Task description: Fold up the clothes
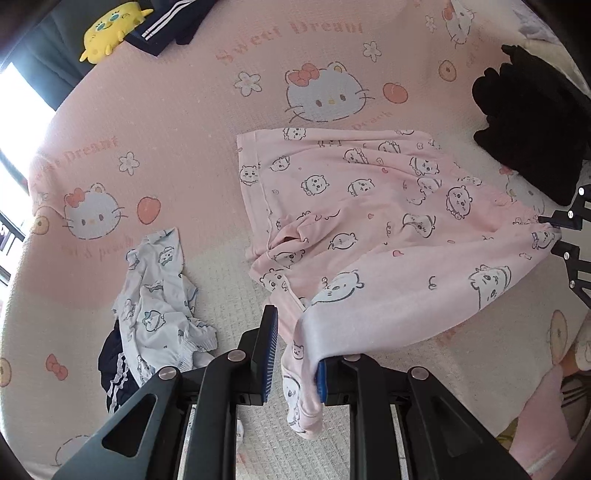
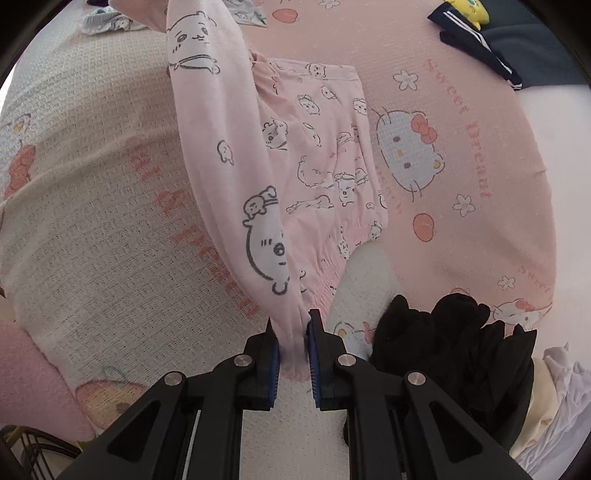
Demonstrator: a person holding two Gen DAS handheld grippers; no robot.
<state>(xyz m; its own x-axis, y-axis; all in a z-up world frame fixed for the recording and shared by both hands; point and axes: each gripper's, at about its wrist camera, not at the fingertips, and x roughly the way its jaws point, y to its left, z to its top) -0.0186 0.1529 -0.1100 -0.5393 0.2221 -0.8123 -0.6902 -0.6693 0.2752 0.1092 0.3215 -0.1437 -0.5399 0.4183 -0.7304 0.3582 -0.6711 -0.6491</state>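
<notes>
Pink pyjama trousers (image 1: 369, 206) printed with cartoon animals lie partly spread on the bed. One long edge is lifted and stretched between the two grippers. My left gripper (image 1: 295, 354) is shut on one end of that edge, and the cloth hangs down between its fingers. My right gripper (image 2: 293, 347) is shut on the other end, beside the elastic waistband. From there the fabric (image 2: 317, 155) runs taut up and away. The right gripper (image 1: 554, 232) also shows at the right edge of the left wrist view, holding the cloth.
A cat-print pink and cream sheet (image 1: 166, 110) covers the bed. A crumpled white printed garment (image 1: 159, 295) lies on navy striped shorts (image 1: 114, 373) at the left. A black garment (image 2: 454, 339) and pale clothes (image 2: 554, 398) sit by the right gripper. A yellow plush (image 1: 110, 29) and navy striped clothing (image 1: 166, 22) lie far off.
</notes>
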